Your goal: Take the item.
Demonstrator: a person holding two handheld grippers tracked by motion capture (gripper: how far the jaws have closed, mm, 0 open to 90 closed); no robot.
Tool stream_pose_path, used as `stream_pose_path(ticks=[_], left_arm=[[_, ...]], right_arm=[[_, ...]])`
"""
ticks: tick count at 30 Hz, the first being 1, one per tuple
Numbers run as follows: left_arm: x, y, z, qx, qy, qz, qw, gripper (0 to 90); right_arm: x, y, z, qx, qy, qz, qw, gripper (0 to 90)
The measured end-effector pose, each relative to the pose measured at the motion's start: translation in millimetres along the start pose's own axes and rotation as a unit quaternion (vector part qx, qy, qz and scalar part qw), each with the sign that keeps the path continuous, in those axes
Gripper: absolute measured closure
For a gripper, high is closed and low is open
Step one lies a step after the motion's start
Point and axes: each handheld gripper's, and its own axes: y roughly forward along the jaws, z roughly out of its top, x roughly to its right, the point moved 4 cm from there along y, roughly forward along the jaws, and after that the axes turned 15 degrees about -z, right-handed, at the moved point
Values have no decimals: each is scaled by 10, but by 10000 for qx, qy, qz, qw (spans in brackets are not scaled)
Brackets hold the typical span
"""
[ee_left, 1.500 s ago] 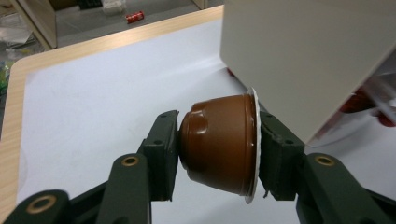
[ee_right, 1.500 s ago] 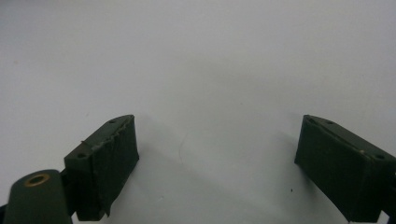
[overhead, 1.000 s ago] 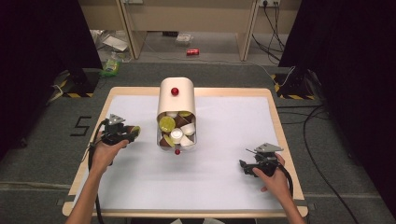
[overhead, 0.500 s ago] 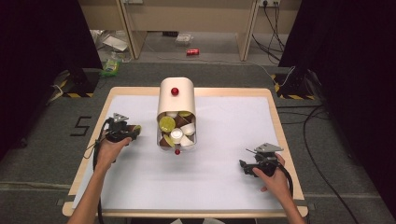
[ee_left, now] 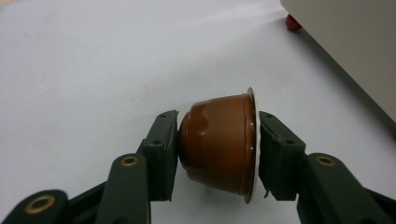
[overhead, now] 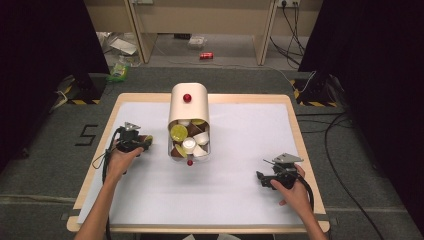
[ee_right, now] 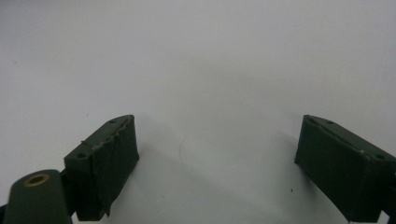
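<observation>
A white mat (overhead: 240, 200) covers most of the wooden table (overhead: 300, 150), and near its far middle a cream bin (overhead: 189, 107) with a rounded top lies tipped on its side, its open mouth facing the person and packed with capsules (overhead: 188, 140) in yellow, white and brown. A small red knob (overhead: 187, 98) sits on the bin's upper face and another red one (overhead: 189, 162) on the mat just before its mouth. The left gripper (overhead: 142, 142) rests on the mat just left of the bin, its jaws clamped on a brown capsule (ee_left: 219, 142) held sideways, one pad on its domed base and the other on its white foil lid. The right gripper (overhead: 265, 178) lies well apart near the right edge, jaws spread wide over bare mat.
</observation>
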Motion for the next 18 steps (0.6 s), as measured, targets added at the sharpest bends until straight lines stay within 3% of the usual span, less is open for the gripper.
stream_pose_path(ticks=[4, 10, 18], left_arm=[[-3, 13, -23, -40, -46, -28, 10000, 522], [-17, -2, -56, -97, -111, -72, 9999, 445], [21, -93, -40, 9, -163, -110, 9998, 291]], right_arm=[[1, 1, 1, 5, -8, -1, 10000, 131], [1, 1, 1, 5, -8, 0, 10000, 131], [0, 0, 0, 0, 1, -1, 10000, 131]])
